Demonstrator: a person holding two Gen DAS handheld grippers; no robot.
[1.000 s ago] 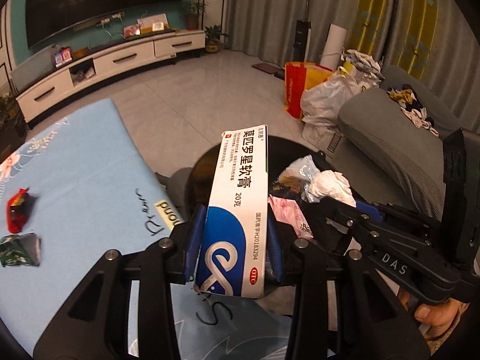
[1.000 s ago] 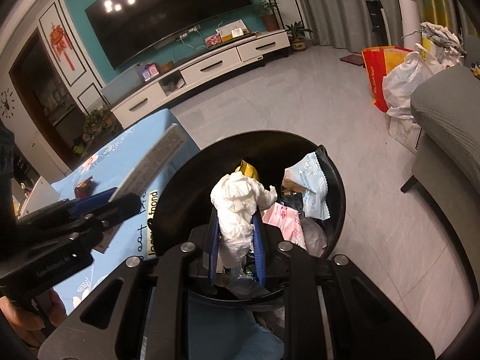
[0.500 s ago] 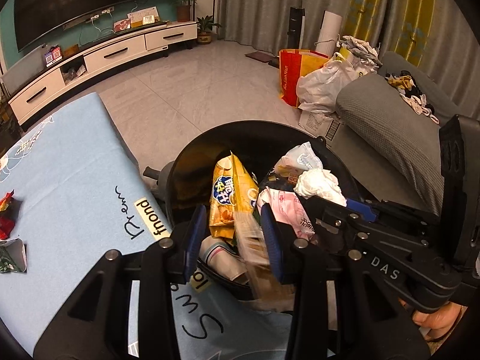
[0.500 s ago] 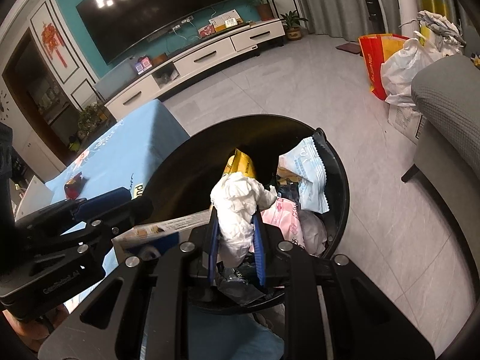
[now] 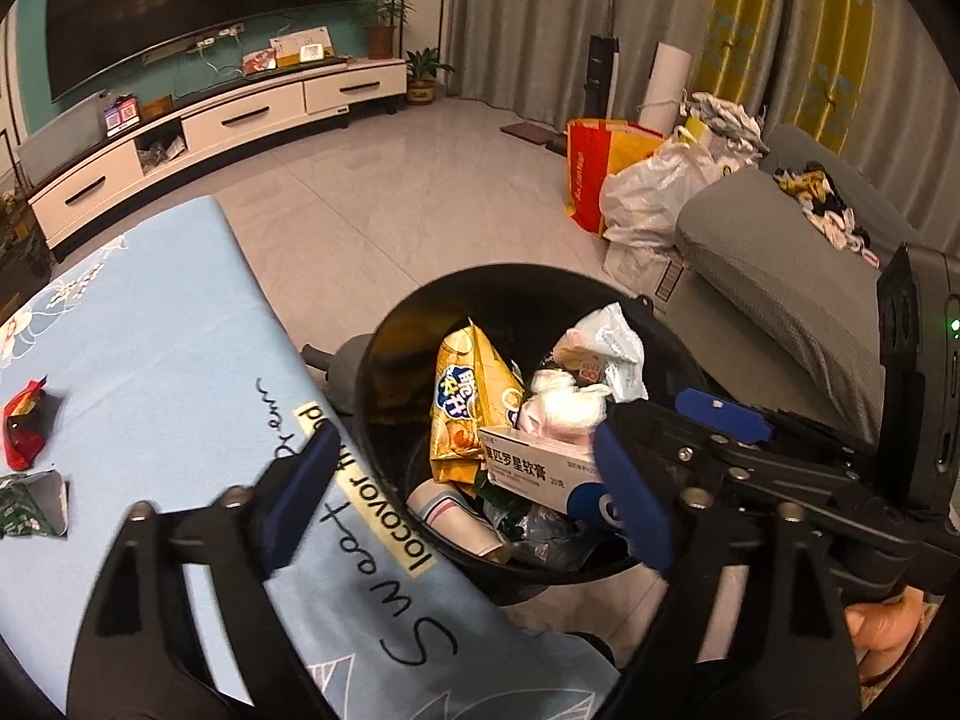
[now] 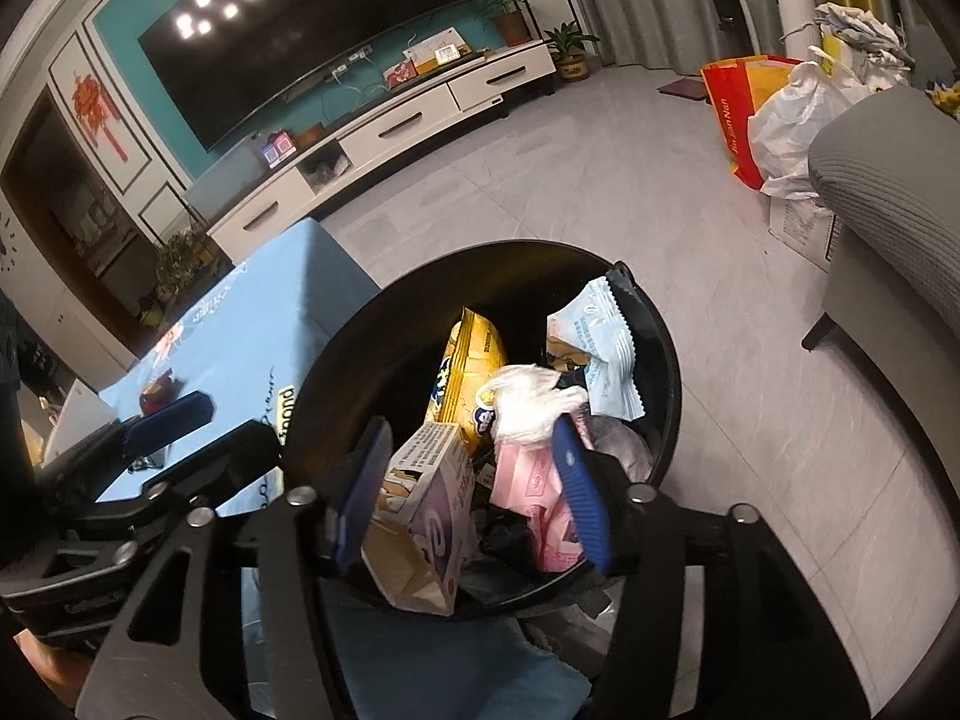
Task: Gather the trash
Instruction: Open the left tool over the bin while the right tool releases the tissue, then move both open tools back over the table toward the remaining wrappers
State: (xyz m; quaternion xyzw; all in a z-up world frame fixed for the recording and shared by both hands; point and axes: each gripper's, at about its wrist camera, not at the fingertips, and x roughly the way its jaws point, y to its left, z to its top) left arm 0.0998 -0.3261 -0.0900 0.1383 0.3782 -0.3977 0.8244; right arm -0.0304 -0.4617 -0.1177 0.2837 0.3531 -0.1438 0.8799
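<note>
My left gripper [image 5: 465, 492] hangs over the black trash bin [image 5: 372, 360] with its jaws opening wide and nothing between them. The white and blue ointment box [image 5: 528, 468] lies in the bin on a yellow snack bag [image 5: 465, 396]. My right gripper [image 6: 474, 480] is above the same bin [image 6: 336, 372], jaws opening. The white tissue wad [image 6: 528, 399] rests loose at the tip of its right finger, not pressed. The box [image 6: 426, 504] lies below, among pink and pale blue wrappers. A red wrapper [image 5: 24, 426] and a green one [image 5: 30, 498] lie on the blue tablecloth [image 5: 150, 330].
The bin stands on the floor against the table's edge. A grey sofa [image 5: 780, 276] is close on the right, with full bags [image 5: 648, 192] beside it. A white TV cabinet [image 5: 228, 120] lines the far wall across open tiled floor [image 6: 600, 180].
The left gripper let go of the ointment box, which dropped into the bin, and its jaws spread wide. The right gripper's jaws came apart from the tissue wad.
</note>
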